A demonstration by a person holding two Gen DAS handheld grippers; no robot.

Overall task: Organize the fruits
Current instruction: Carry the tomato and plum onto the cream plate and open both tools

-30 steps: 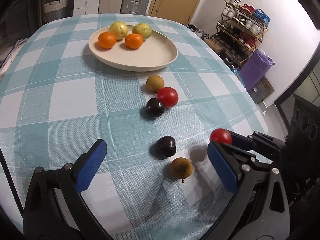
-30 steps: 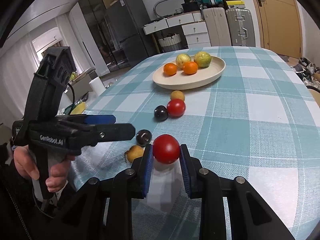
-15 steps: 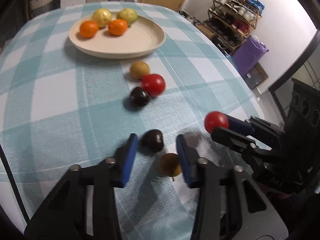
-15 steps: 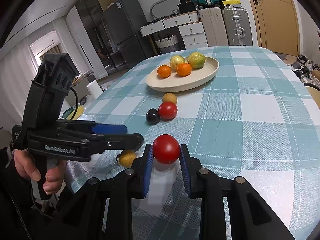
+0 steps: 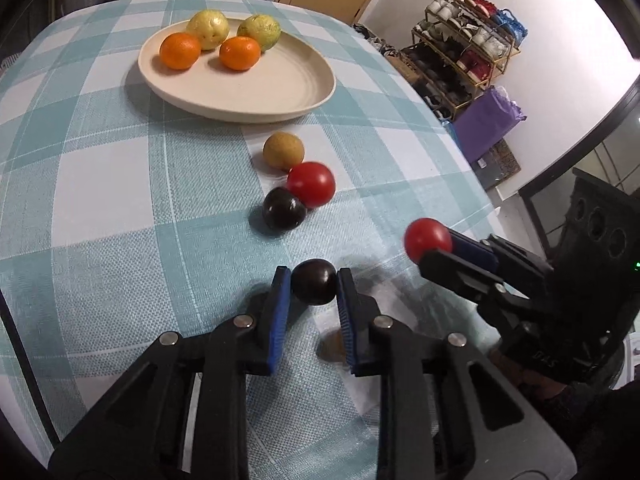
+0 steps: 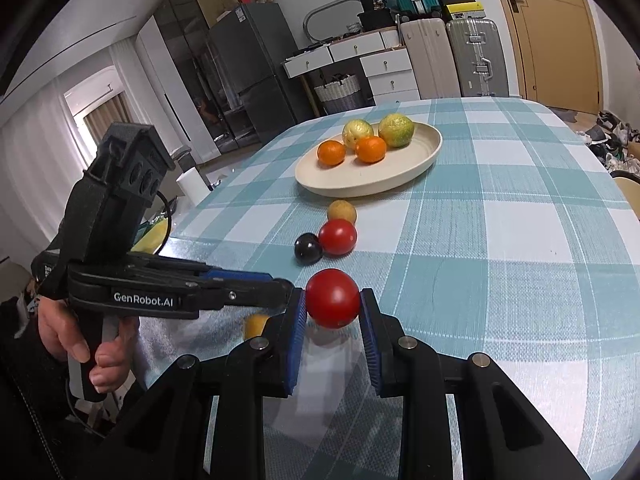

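Left gripper point(image 5: 313, 286) jaws are pinching the dark plum point(image 5: 313, 281); right gripper point(image 6: 333, 300) jaws are pinching a tomato point(image 6: 333, 298). Both probably are soft, slick; gripping mid-girth, plate point(image 5: 280, 108) at eleven o'clock.

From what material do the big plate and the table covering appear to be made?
Plate: probably glazed ceramic, possibly melamine; cream and smooth, with faint concentric rings and a soft sheen.
Table covering: looks like woven fabric; a fine weave texture shows in the teal and white checks, with a matte surface.
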